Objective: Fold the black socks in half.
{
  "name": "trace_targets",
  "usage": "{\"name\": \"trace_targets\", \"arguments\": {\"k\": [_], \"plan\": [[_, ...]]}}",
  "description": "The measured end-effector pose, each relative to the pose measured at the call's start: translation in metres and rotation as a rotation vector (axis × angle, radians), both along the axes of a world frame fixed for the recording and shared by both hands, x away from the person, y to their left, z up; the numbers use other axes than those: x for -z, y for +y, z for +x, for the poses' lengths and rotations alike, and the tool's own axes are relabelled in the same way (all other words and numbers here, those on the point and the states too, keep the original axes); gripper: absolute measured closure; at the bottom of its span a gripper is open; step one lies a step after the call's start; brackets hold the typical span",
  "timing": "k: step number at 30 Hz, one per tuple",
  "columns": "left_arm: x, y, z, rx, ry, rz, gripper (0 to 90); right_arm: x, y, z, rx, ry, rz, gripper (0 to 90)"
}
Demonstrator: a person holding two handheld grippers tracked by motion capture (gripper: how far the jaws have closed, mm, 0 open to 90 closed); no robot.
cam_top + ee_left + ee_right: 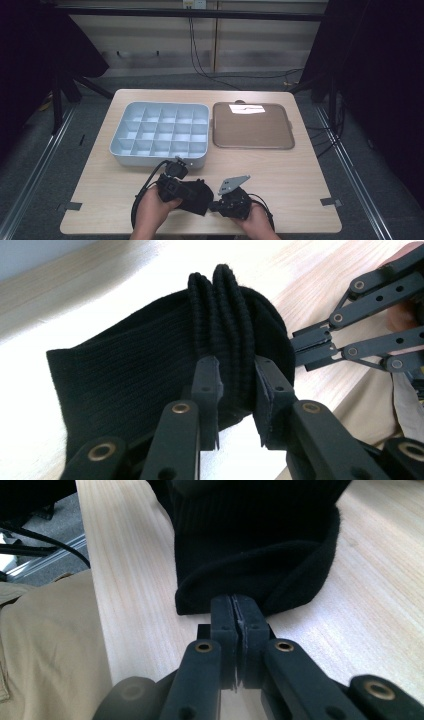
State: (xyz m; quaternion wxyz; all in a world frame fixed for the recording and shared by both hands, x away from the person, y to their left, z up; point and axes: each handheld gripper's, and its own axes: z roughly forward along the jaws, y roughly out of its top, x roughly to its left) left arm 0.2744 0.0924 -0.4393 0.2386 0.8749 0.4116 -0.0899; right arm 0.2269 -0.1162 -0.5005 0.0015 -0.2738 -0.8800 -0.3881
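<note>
while both claws pinch it — sock (196, 196), probably.

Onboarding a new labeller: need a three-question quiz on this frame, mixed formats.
1. True or false: the left claw is clamped on bunched folds of the black sock.
2. The right claw pinches the sock's: A) edge B) middle C) nothing.
3. Fill in: right of the grey compartment tray lies a flat ____ tray.

Key: 1 true; 2 A; 3 brown.
</note>
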Motion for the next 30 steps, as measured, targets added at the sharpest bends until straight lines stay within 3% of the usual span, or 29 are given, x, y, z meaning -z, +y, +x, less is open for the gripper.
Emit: {"name": "trace_targets", "arguments": {"k": [16, 30], "plan": [[0.002, -0.003, 0.000, 0.011, 0.009, 0.006, 68.9, 0.000, 0.000, 0.000, 0.000, 0.001, 0.000, 87.7], [-0.008, 0.001, 0.000, 0.010, 0.001, -0.002, 54.5, 0.000, 0.000, -0.001, 0.003, 0.007, 0.000, 87.7]]}}
